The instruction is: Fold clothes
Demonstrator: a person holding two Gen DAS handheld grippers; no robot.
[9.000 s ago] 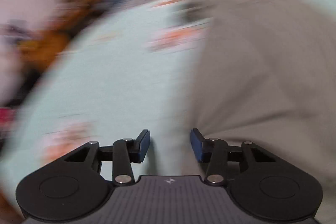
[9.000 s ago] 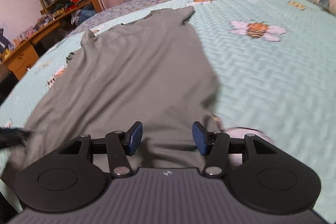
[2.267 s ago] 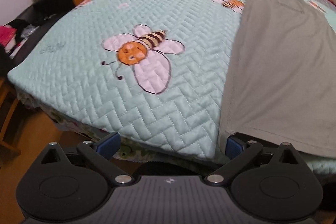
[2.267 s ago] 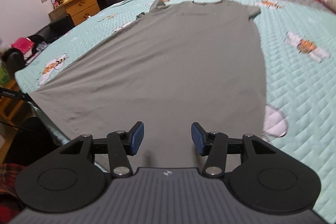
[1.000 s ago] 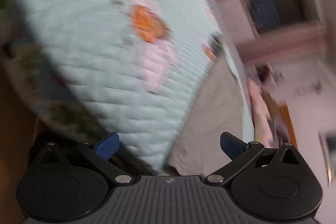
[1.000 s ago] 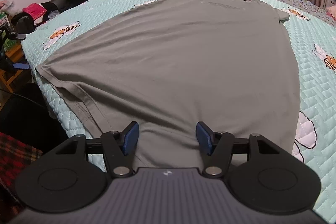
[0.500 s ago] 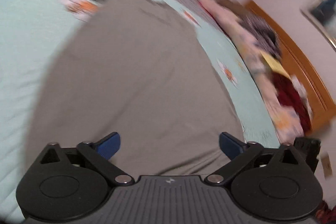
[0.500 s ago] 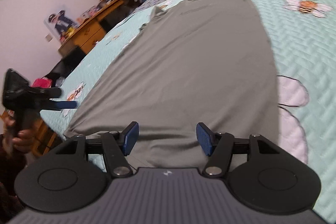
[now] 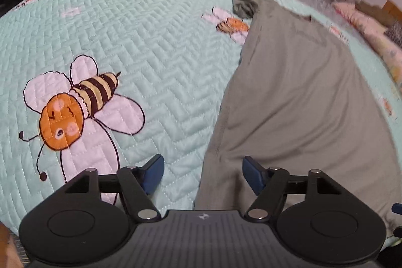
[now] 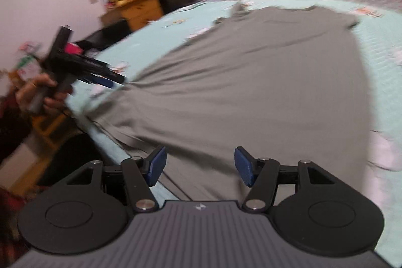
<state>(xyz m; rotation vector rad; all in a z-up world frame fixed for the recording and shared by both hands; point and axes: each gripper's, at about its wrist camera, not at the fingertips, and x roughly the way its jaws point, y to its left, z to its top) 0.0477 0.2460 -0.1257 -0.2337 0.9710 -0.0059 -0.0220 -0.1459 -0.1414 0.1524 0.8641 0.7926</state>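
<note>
Your gray shirt (image 10: 251, 82) lies flat on the bed (image 9: 150, 47), on a mint quilt with a big bee (image 9: 75, 102) beside it. Your left gripper (image 9: 202, 173) is wide, spanning the shirt's side edge. Your right gripper (image 10: 199, 165) is wide too, over the shirt's bottom edge. Past the bed stands a wooden desk (image 10: 140, 6).

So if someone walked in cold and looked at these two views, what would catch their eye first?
Probably the big grey T-shirt spread flat across the mint quilted bedspread, collar toward the far side. Next, the large cartoon bee stitched into the quilt, left of the shirt's side edge. Then the left gripper, held in a hand at the shirt's near corner, where the fabric looks pulled into creases, while the right gripper hovers open over the hem.
</note>
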